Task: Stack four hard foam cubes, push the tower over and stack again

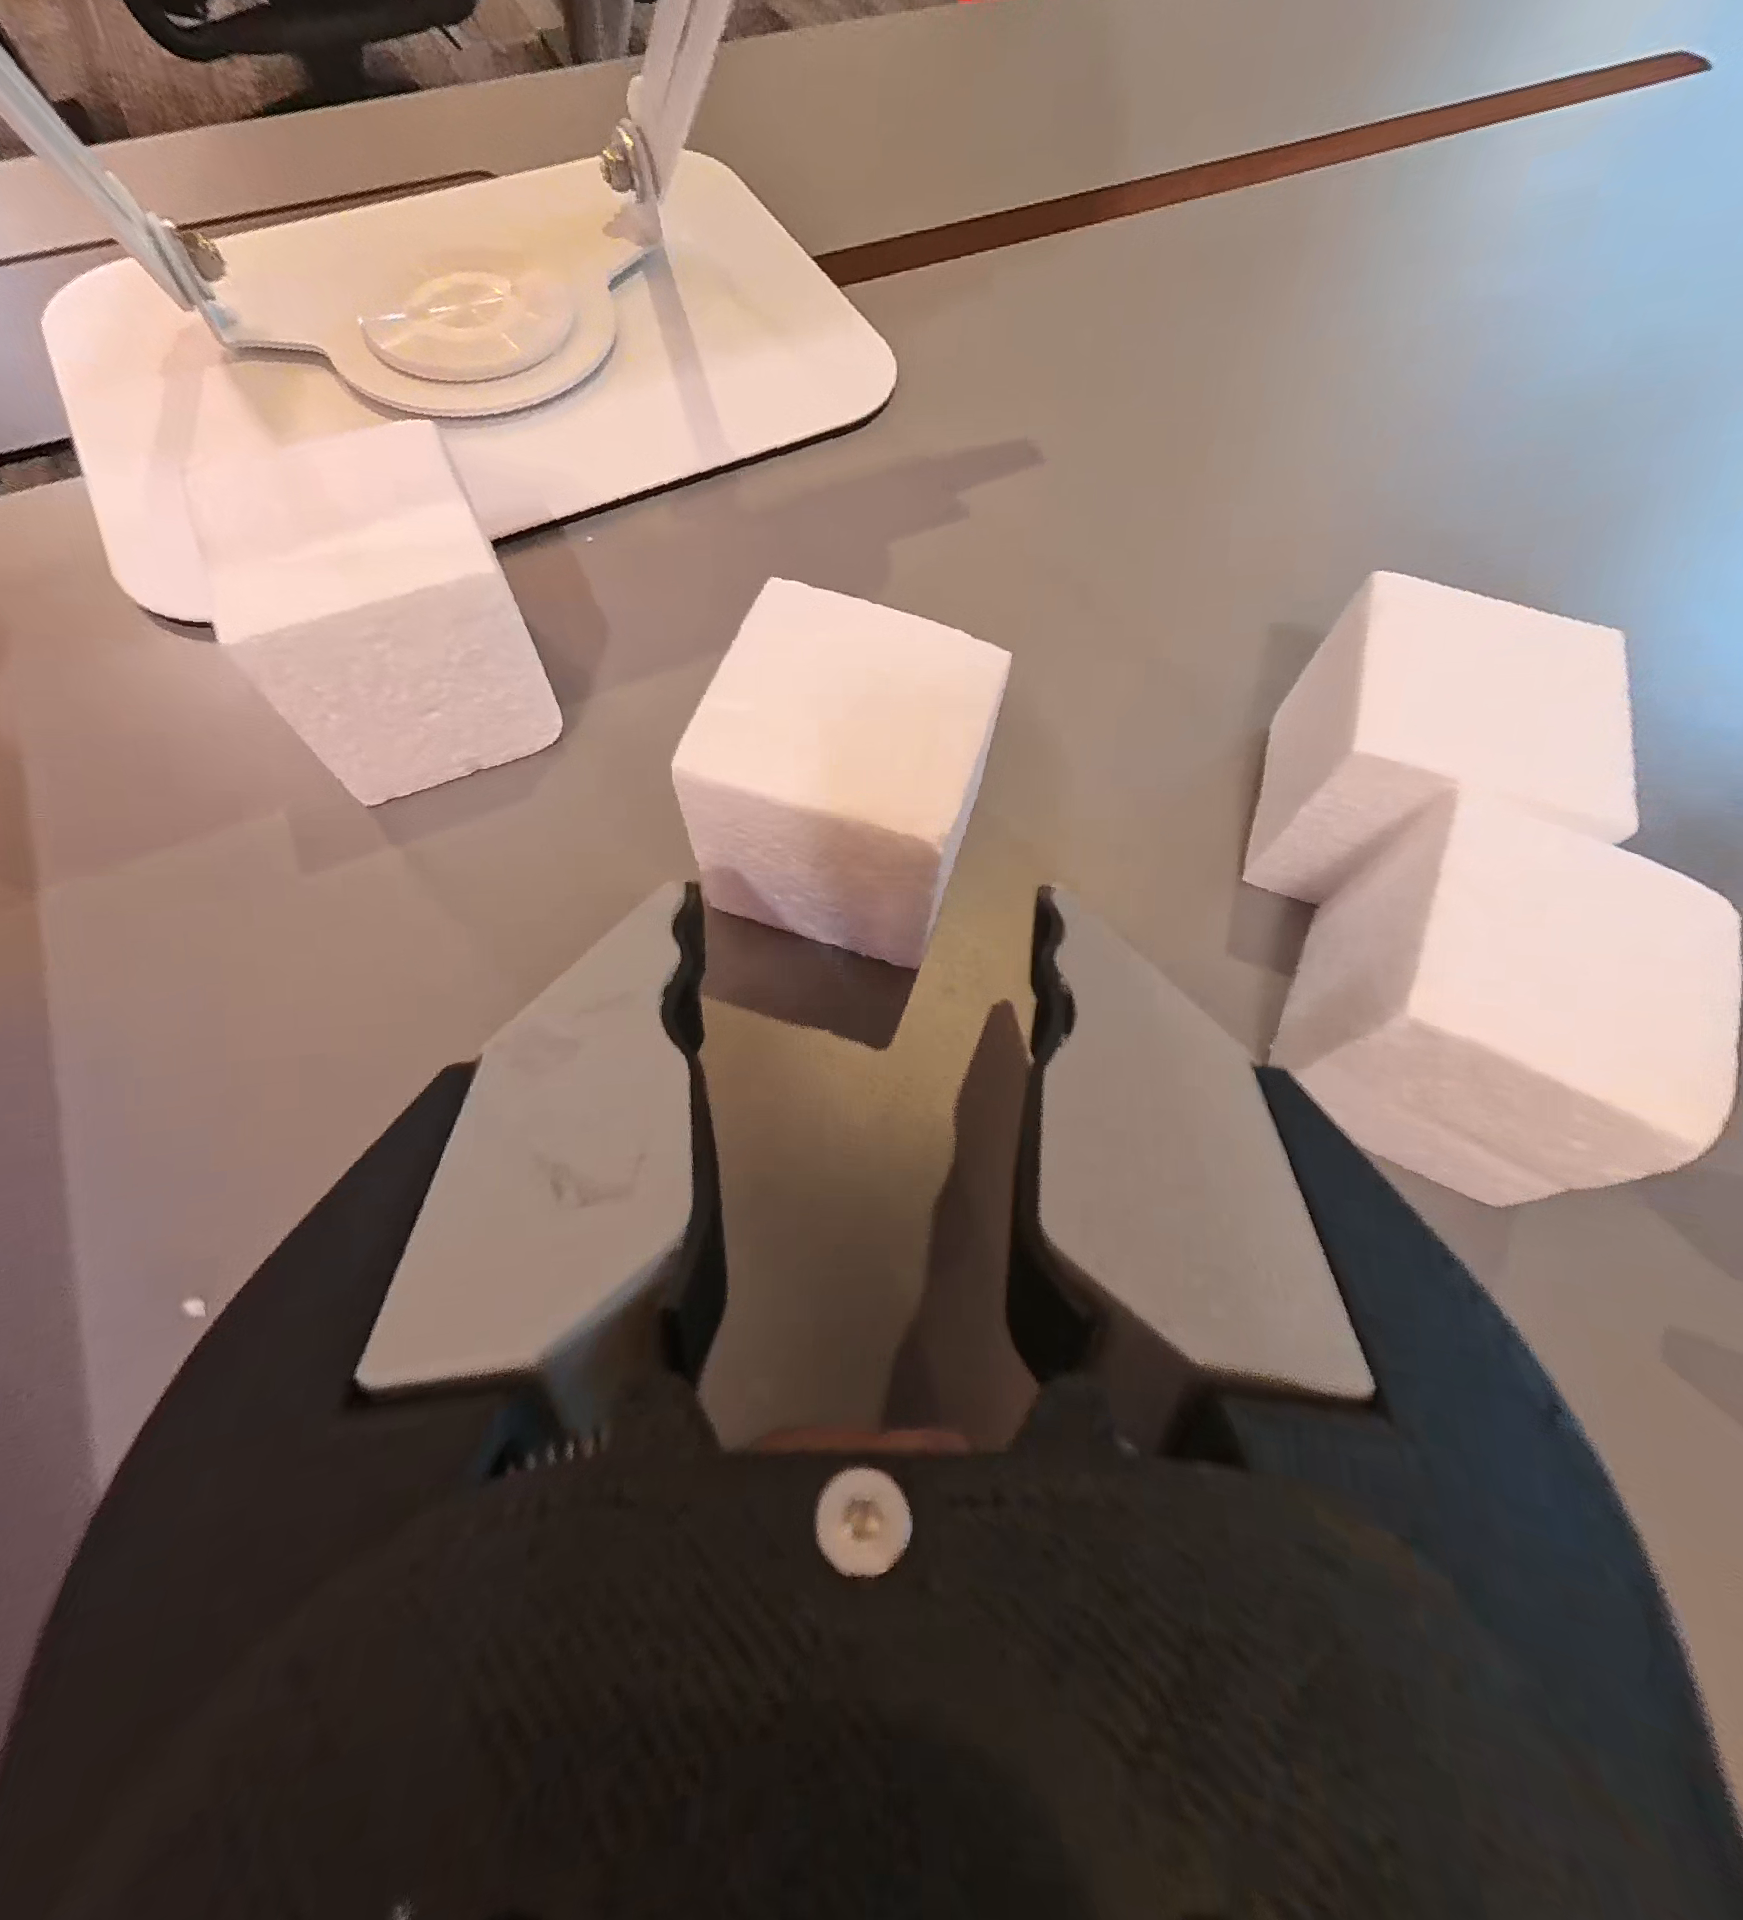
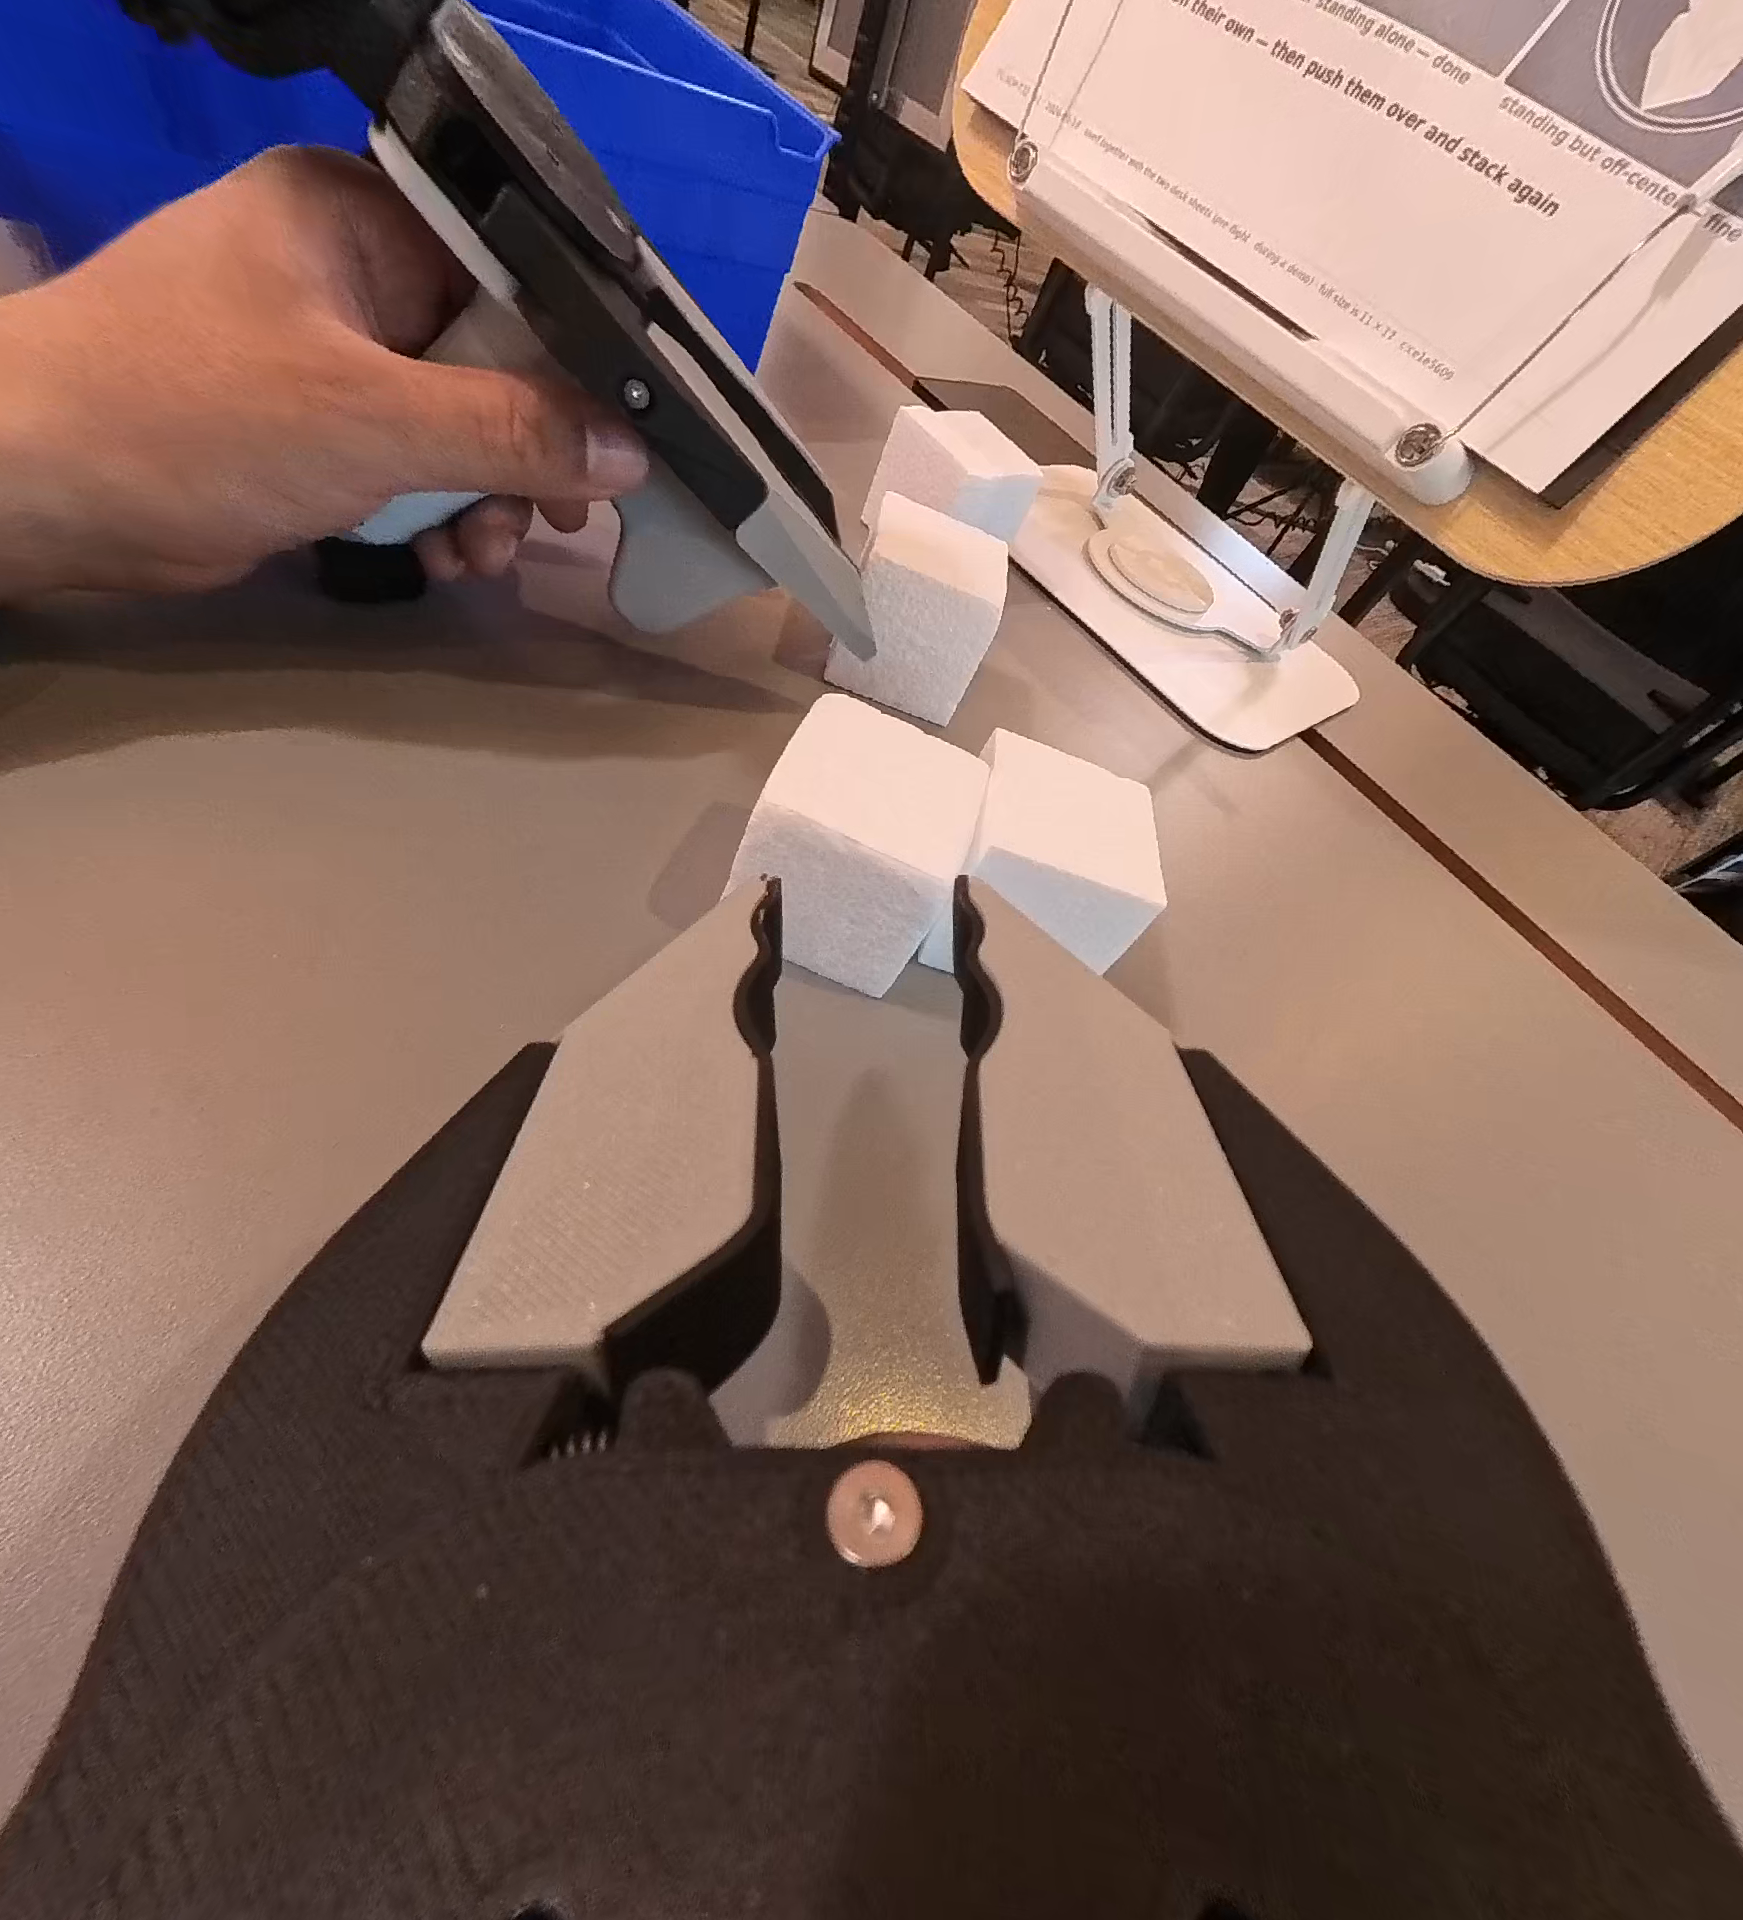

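A: Nearest the lens, the left gripper point(image 1: 869, 909) hangs over the grey table point(image 1: 171, 1039), jaws parted and holding nothing.

B: And the cubes, from the left?

A: The far-left cube point(image 1: 379, 623) overlaps the corner of the white stand base point(image 1: 638, 416). The middle cube point(image 1: 836, 758) sits just ahead of the fingertips, outside the gap. Two touching cubes point(image 1: 1469, 862) lie well off to the right.

B: The other view?

A: A hand point(image 2: 223, 395) holds the left gripper point(image 2: 846, 613) with its tip beside the middle cube point(image 2: 934, 623). The right gripper point(image 2: 862, 904) is also open and empty; the near cube point(image 2: 856, 842) of the touching pair rests just past its fingertips, its neighbour point(image 2: 1064, 842) to the right.
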`<state>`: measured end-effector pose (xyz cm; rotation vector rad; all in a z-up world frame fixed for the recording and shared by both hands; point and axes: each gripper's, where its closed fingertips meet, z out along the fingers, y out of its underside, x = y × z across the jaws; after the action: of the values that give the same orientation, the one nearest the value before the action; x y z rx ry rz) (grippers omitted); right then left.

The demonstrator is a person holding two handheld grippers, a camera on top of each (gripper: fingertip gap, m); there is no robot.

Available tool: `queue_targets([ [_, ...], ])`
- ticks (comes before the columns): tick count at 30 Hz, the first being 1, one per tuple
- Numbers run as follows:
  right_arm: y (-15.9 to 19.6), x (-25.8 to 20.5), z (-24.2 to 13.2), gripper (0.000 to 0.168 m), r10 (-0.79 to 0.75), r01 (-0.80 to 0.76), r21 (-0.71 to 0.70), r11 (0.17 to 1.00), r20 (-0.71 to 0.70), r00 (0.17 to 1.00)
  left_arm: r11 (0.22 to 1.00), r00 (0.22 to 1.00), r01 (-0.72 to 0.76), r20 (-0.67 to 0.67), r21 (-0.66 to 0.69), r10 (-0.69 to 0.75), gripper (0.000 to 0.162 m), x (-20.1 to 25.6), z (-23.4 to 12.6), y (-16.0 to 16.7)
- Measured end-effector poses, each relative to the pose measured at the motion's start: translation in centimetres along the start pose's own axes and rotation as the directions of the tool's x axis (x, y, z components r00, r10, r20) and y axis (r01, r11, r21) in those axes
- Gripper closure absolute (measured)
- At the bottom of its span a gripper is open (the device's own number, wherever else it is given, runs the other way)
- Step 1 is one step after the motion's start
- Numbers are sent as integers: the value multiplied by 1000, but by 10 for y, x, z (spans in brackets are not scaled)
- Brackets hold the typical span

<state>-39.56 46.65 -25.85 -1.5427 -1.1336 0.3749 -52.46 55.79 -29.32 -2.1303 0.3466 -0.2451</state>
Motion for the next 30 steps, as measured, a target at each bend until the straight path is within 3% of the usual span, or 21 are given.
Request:
queue_targets([
  [21, -2, -6, 1, 138, -6, 6, 7, 1000, 23, 1000, 988, 991, -105, -94, -110, 95, 98, -4, 32, 0],
  [30, -2, -4, 0, 138, -5, 5, 6, 1000, 14, 1000, 991, 991, -115, -76, -66, 109, 105, -3, 27, -5],
])
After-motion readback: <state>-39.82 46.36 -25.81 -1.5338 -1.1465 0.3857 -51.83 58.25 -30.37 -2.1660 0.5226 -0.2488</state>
